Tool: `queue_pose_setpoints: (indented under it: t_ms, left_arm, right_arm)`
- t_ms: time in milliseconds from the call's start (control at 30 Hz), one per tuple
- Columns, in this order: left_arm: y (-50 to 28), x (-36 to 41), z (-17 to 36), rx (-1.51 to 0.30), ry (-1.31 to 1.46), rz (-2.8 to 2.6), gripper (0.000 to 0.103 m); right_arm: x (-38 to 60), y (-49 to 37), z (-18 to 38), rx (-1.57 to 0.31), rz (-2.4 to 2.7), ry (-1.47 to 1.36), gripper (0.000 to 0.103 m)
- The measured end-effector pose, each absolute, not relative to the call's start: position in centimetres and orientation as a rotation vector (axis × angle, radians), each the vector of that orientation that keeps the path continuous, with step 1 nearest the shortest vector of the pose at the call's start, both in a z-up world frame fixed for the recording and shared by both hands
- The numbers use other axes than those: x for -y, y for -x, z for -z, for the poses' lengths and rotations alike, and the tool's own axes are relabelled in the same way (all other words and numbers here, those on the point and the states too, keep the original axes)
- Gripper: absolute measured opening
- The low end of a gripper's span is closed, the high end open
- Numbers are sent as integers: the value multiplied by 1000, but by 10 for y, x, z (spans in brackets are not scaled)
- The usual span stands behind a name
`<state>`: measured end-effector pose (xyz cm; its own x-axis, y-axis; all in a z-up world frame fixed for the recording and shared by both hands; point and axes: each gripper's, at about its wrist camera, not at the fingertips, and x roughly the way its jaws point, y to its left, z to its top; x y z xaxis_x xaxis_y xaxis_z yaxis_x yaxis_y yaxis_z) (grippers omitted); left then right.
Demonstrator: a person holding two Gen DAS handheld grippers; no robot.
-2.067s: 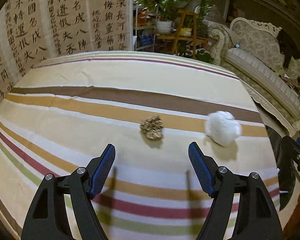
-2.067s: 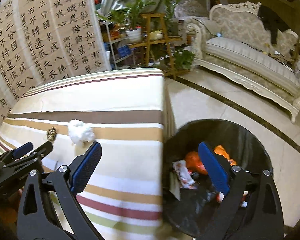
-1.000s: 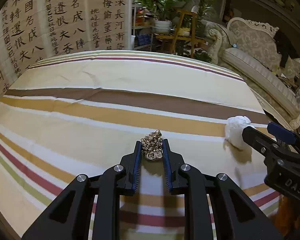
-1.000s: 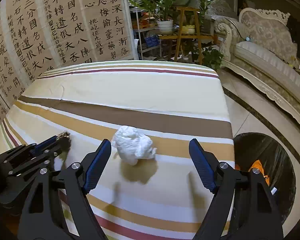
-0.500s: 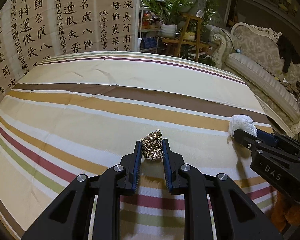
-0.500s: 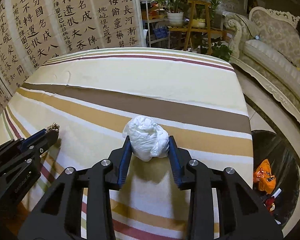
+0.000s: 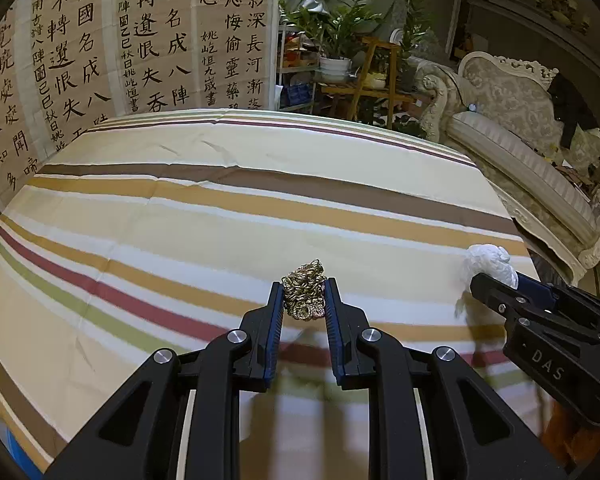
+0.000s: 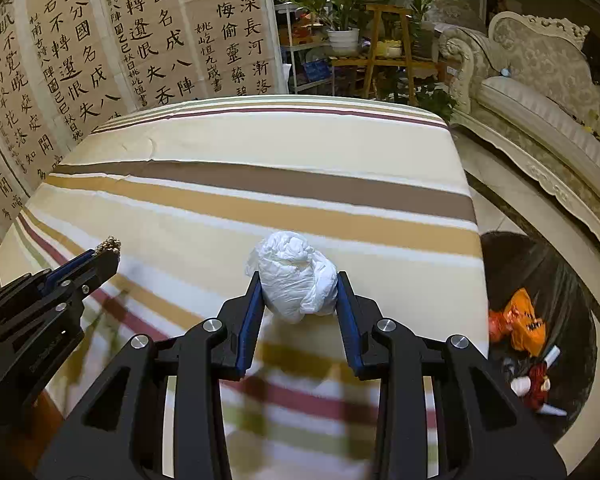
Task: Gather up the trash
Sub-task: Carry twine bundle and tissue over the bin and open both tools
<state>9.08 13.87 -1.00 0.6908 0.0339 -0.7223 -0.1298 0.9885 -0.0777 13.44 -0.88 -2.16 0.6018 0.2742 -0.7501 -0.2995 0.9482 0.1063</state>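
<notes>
A: Change since the earlier frame: the right gripper [image 8: 298,296] has closed its jaws onto the white paper wad [image 8: 294,276]. The left gripper [image 7: 304,298] remains clamped on the gold foil wad [image 7: 305,294].

B: Procedure?

A: Maintain both grips. Carry right, over the table [image 8: 260,152] edge, to the bin [image 8: 572,280]. Release only above its opening.

B: Limits?

A: The bin's right rim is cropped; whether either wad clears the cloth is unclear.

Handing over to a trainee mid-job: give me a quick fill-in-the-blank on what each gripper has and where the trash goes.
1. The left gripper is shut on a crumpled ____-coloured wrapper.
2. The right gripper is shut on a wad of ____ paper.
3. The bin stands on the ____, beside the table.

Missing words: gold; white; floor
</notes>
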Motion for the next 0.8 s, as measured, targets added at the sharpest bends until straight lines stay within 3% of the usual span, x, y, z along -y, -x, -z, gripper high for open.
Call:
queue_pose_setpoints:
  t_ms: [800]
  left_arm:
    - [-50, -72, 6, -790, 75, 18, 22]
  right_arm:
    - [68, -72, 17, -828, -273, -42, 34]
